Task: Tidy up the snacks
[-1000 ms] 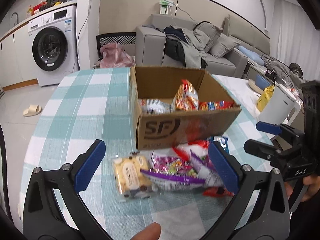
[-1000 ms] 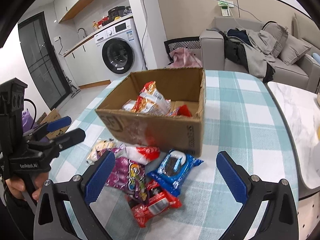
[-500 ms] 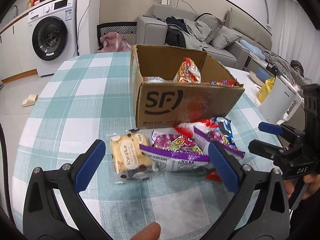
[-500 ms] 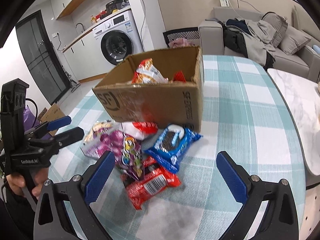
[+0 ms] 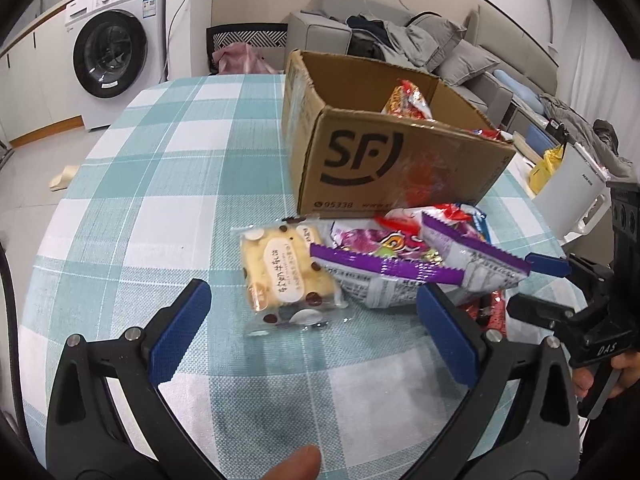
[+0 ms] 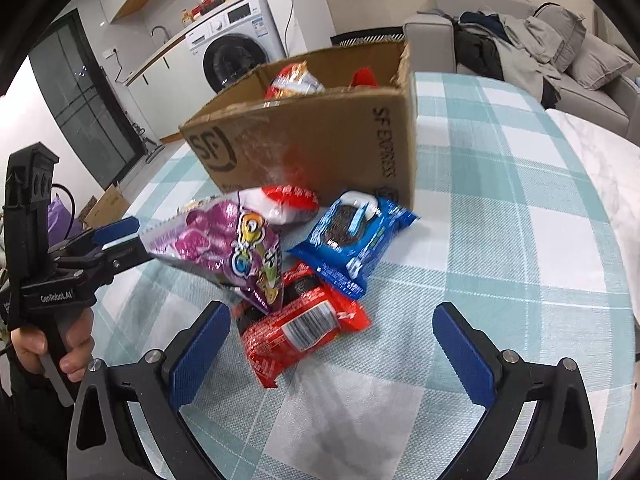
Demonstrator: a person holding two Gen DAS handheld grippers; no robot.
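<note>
- My left hand-held gripper (image 5: 308, 316) gapes wide over the cake packet (image 5: 286, 276) on the counter (image 5: 140, 200).
- My right hand-held gripper (image 6: 332, 344) is spread wide above the red packet (image 6: 300, 330), beside the blue cookie pack (image 6: 352, 236).
- Cardboard box (image 5: 384, 164) sits just behind the snacks, some already inside.

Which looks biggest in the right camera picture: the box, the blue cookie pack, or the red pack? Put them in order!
1. Cardboard box, clearly biggest.
2 and 3. Blue cookie pack and red pack look about alike; the red one lies nearer the camera, so I won't rank them.
</note>
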